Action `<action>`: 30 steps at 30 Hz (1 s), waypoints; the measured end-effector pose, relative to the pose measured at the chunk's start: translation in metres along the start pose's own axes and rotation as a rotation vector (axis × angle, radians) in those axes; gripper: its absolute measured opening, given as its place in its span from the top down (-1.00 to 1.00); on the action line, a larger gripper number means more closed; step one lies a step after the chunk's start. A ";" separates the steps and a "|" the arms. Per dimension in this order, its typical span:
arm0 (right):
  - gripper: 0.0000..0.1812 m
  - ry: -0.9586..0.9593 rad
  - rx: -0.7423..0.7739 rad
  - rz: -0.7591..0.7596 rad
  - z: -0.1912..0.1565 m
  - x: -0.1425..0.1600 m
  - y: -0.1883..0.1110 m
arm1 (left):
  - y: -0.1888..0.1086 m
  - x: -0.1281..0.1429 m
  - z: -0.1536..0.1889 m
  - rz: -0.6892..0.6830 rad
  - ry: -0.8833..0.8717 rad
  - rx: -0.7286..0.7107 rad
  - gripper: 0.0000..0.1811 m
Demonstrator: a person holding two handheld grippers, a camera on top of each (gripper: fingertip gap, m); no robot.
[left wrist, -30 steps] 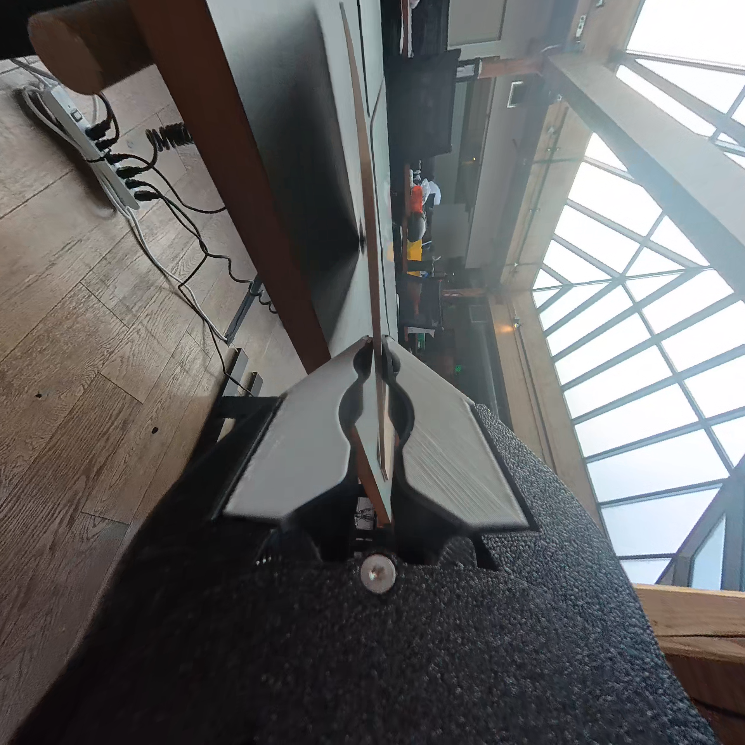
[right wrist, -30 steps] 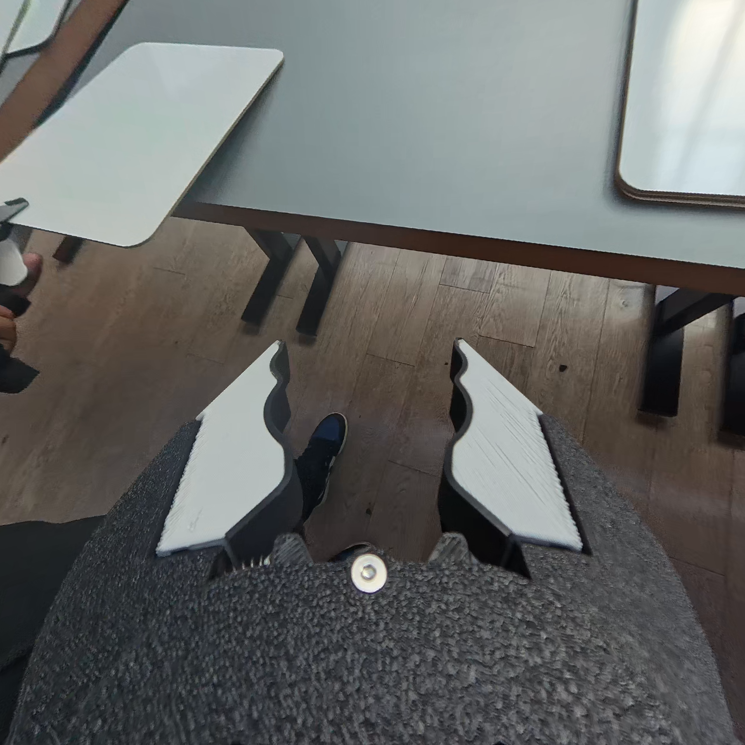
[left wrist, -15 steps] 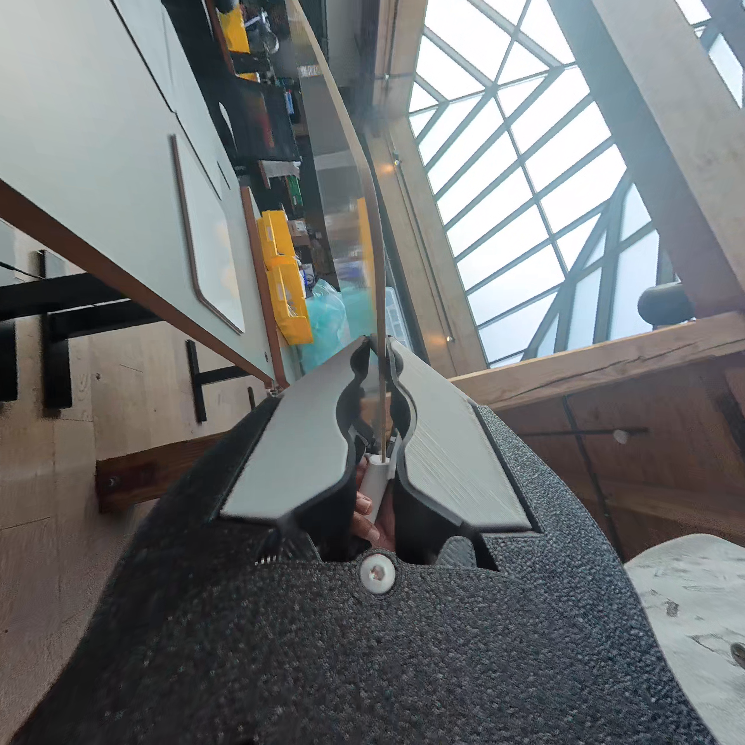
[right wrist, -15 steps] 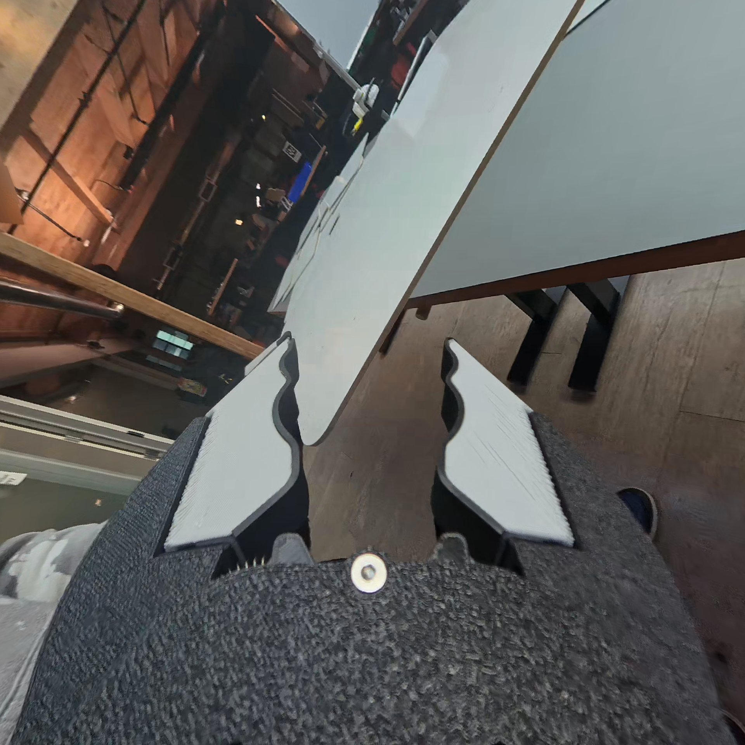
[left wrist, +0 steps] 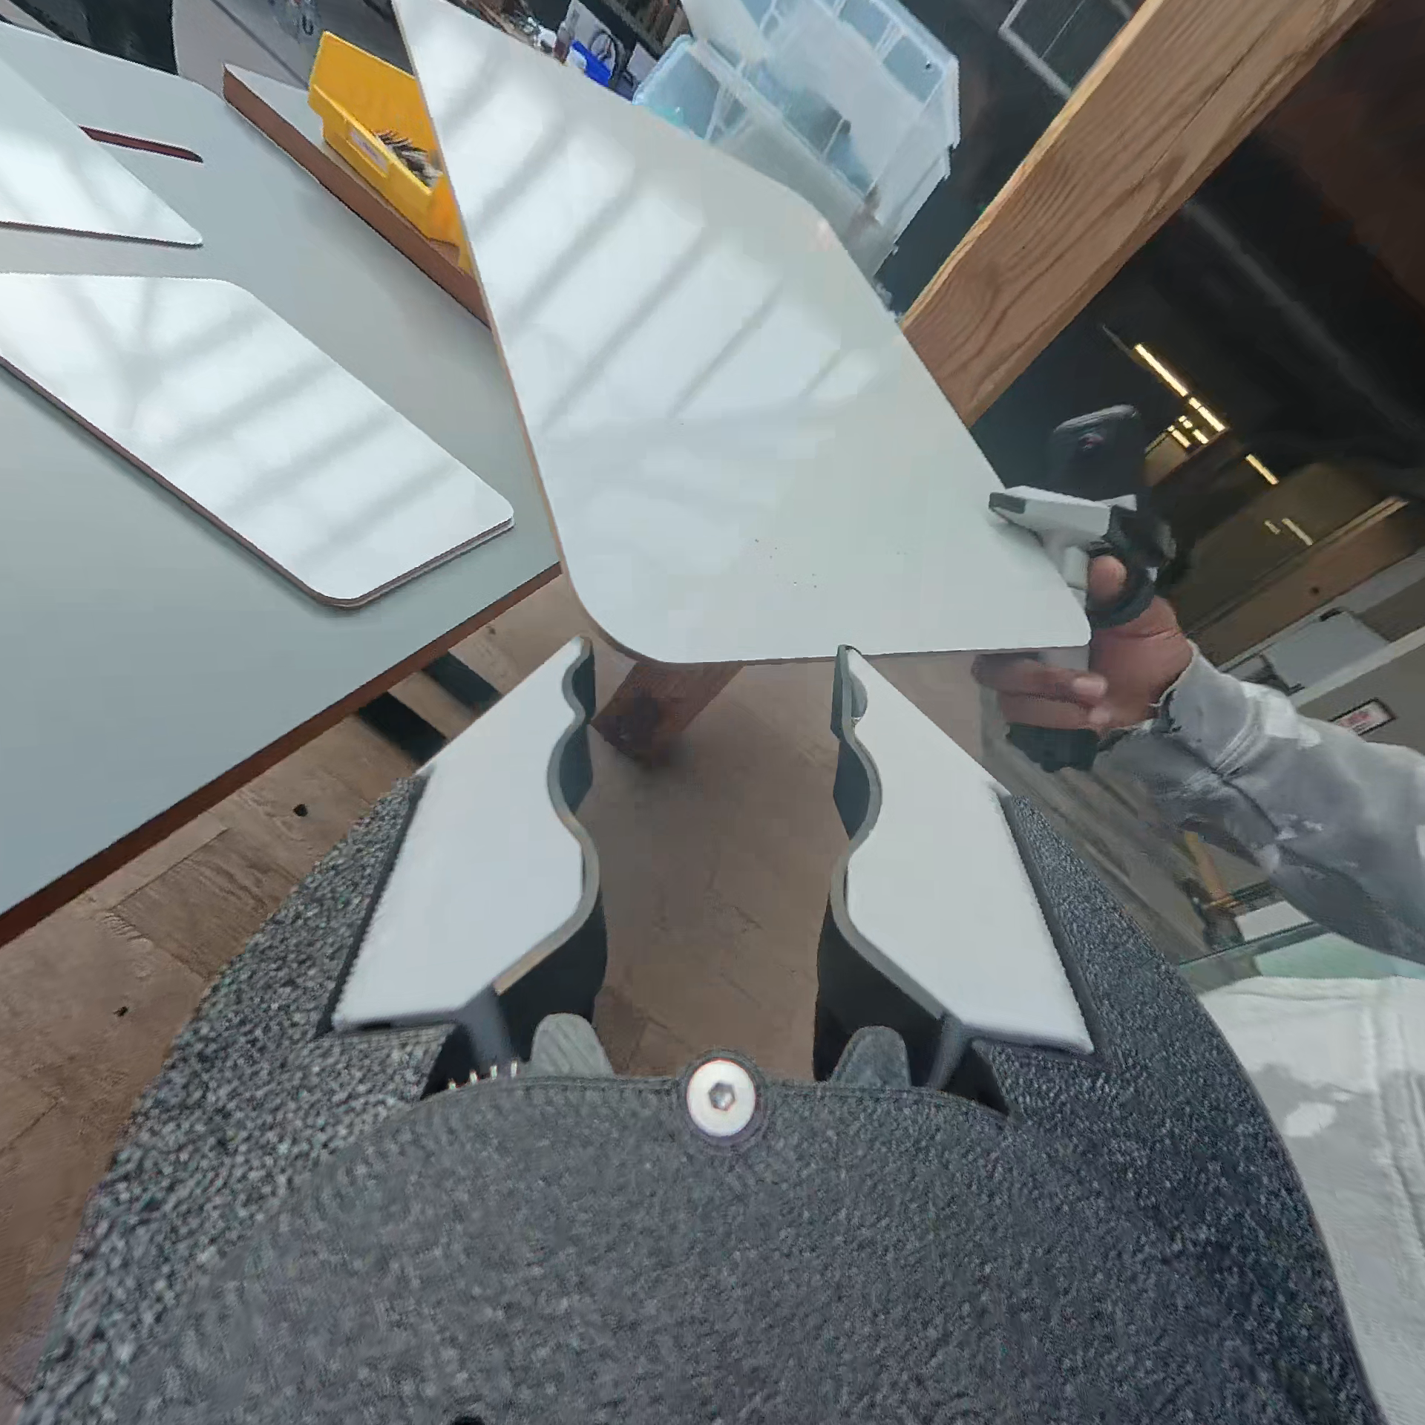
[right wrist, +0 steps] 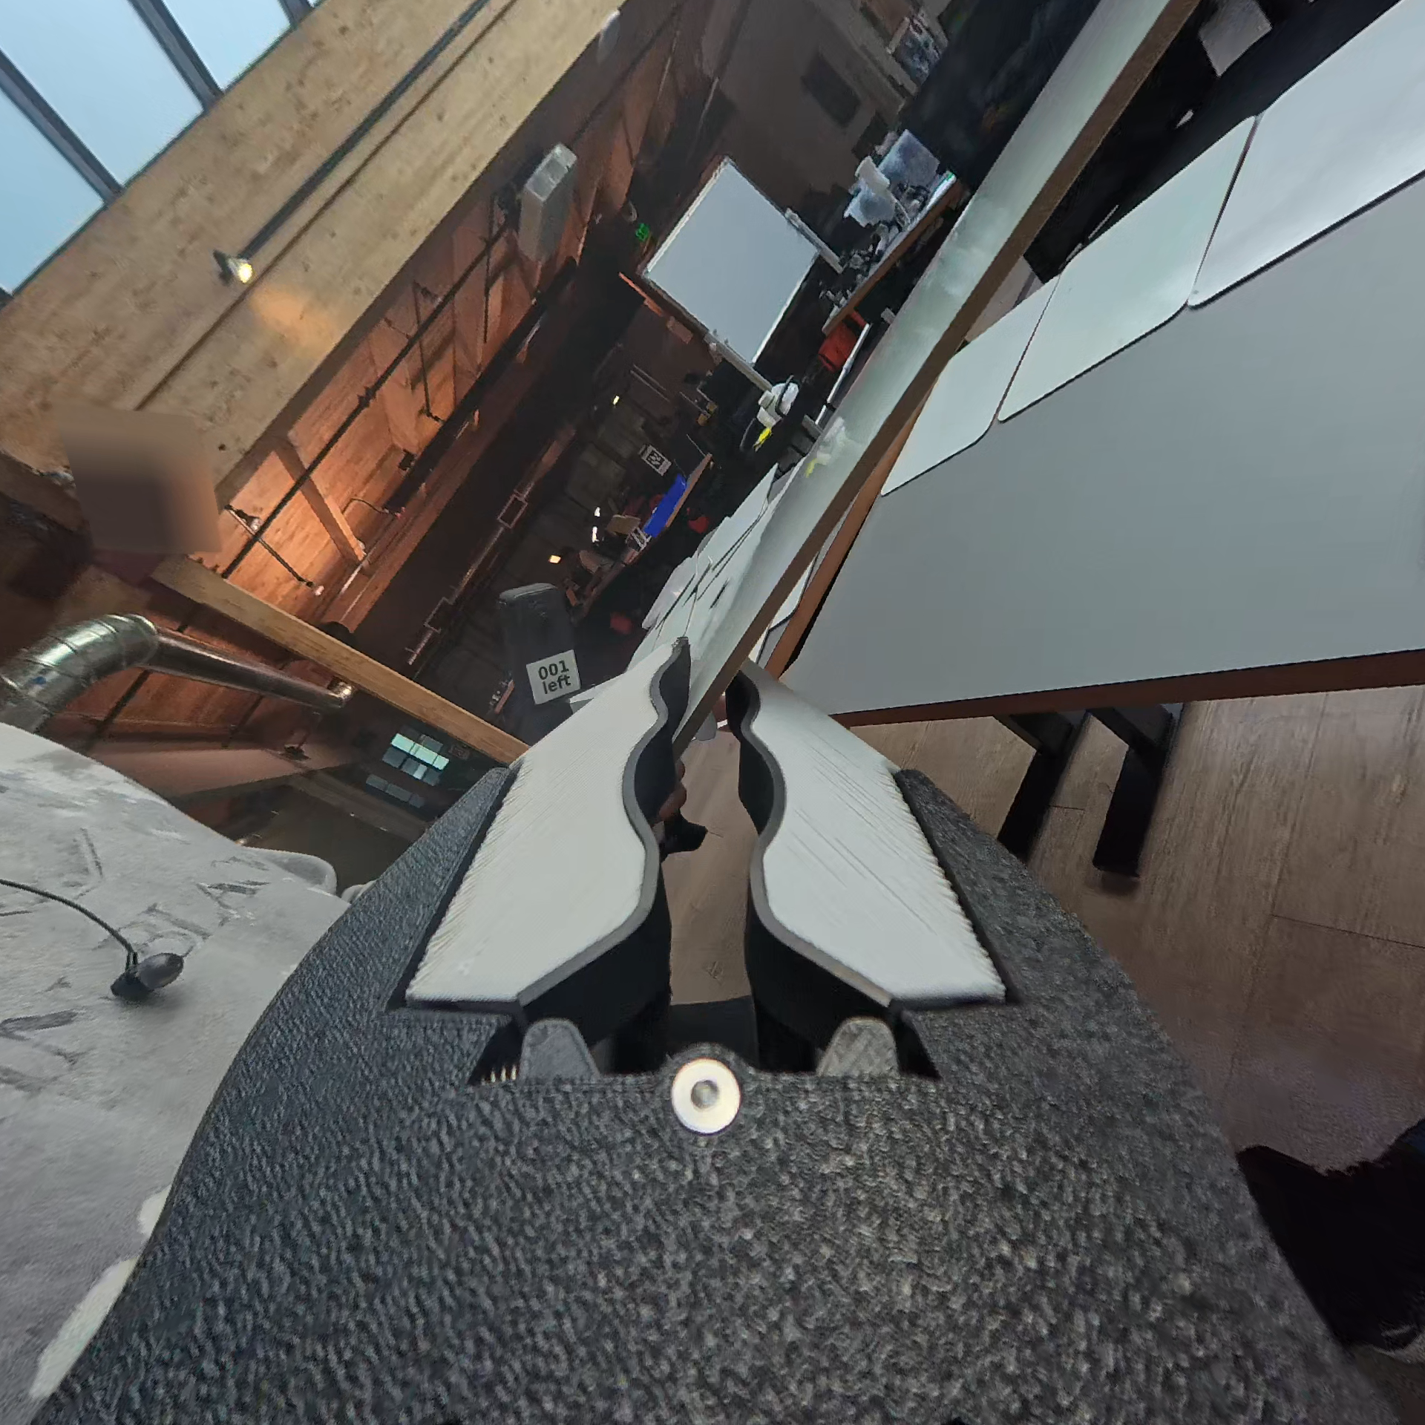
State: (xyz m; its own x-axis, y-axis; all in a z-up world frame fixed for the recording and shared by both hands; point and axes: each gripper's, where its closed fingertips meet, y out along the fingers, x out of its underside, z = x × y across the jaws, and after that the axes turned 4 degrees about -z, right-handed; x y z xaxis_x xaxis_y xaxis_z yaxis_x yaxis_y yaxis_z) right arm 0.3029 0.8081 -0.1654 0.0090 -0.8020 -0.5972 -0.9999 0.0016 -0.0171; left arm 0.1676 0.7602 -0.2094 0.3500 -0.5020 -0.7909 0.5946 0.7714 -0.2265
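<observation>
Two close claw-mounted views, tilted off-level, both on white board (left wrist: 717,432) and table (left wrist: 154,655).

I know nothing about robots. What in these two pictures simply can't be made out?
- Left wrist view: the board hides the lower finger of the right gripper. The picture's top edge cuts off the board's far end.
- Left wrist view: what lies in the yellow bin is too small to tell.
- Right wrist view: the board shows edge-on, so its face is hidden. The gripper's own fingers hide where they meet it.
</observation>
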 end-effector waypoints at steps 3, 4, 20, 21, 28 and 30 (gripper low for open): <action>0.92 -0.031 -0.001 -0.030 0.027 -0.027 -0.021 | 0.027 -0.011 -0.023 -0.062 0.122 -0.089 0.28; 0.92 -0.042 -0.006 -0.050 0.037 -0.037 -0.026 | 0.036 -0.016 -0.032 -0.078 0.157 -0.119 0.27; 0.92 0.117 -0.066 -0.562 0.271 -0.140 0.025 | 0.143 -0.114 -0.189 -0.118 0.236 -0.439 0.20; 0.92 0.132 -0.065 -0.576 0.285 -0.142 0.033 | 0.145 -0.115 -0.195 -0.126 0.221 -0.449 0.21; 0.93 0.202 -0.055 -0.666 0.357 -0.154 0.075 | 0.150 -0.104 -0.217 -0.173 0.133 -0.524 0.22; 0.94 0.211 -0.047 -0.704 0.372 -0.155 0.078 | 0.153 -0.095 -0.221 -0.191 0.107 -0.543 0.24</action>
State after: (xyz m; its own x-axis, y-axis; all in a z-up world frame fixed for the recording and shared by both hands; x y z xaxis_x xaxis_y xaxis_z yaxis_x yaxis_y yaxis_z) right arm 0.2293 1.1547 -0.3720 0.6509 -0.7016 -0.2898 -0.7578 -0.5780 -0.3028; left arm 0.0658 1.0126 -0.2940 0.1812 -0.6317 -0.7537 0.1744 0.7749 -0.6076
